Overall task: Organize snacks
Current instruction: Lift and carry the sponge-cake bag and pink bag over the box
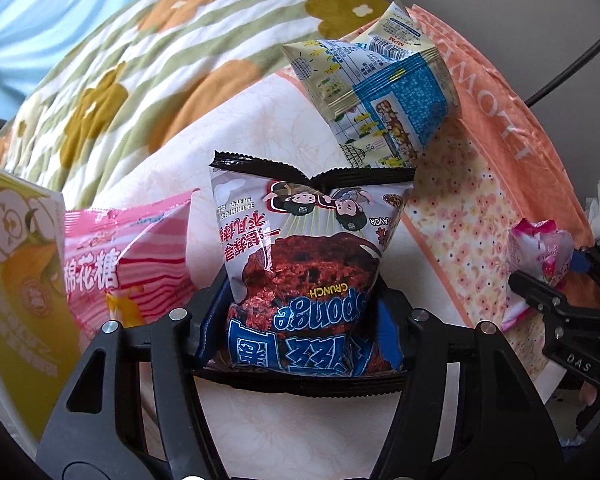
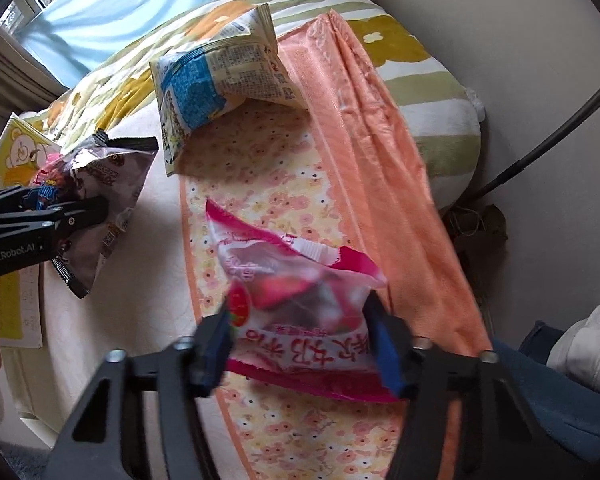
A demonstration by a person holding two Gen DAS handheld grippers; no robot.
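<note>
Five snack items show in all: four bags and one box. The Sponge Crunch bag (image 1: 304, 276) is silvery grey with black crimped ends, cartoon faces near the top, a dark brown chocolate lump in the middle and blue lettering low down. It stands roughly upright on the bed, long axis running away from the left wrist camera, its print upside down to that view, the far crimped end dented into a V. The left tongs (image 1: 300, 320) pinch it across its lower part, blue pads pressing both sides.

The second held item is the pink strawberry bag (image 2: 300, 304), translucent white in the middle with a red strawberry picture and pink crimped edges. Its long axis also runs away from the right wrist camera, the far end crumpled and tipped left. The right tongs (image 2: 300, 344) are pressed in on its sides.

Left of the Sponge Crunch bag lies a pink striped marshmallow bag (image 1: 128, 256), and beyond that a yellow bear box (image 1: 16, 272), standing on edge. A cream-and-blue snack bag (image 1: 376, 92) stands tilted further back, on a floral cloth (image 2: 284, 432) with a peach border. Behind everything lies a striped pillow (image 1: 140, 80) with orange and olive flowers, and a pale blue curtain (image 2: 112, 16).
</note>
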